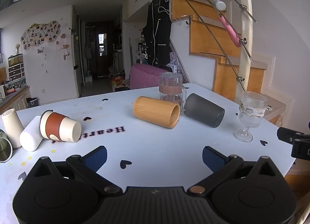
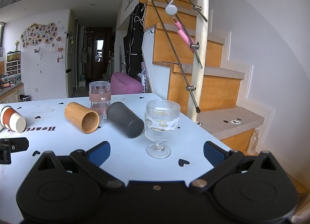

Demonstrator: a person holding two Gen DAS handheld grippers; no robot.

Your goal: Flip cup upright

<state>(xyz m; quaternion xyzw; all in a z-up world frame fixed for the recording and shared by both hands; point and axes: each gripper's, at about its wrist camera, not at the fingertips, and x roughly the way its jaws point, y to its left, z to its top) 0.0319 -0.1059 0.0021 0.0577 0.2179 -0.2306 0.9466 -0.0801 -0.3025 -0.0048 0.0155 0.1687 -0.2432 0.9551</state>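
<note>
Flanking bamboo cup (image 1: pixel 156 112): mug (image 1: pixel 171 90), tumbler (image 1: pixel 204 112).

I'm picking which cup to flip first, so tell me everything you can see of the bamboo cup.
The bamboo cup is a plain cylinder of light, fine-grained wood with a thick rim and no handle. It lies on its side on the white table, its open mouth turned toward the cameras, and looks empty. The glass mug stands right behind it; whether they touch is unclear. Neither gripper is on it.
</note>
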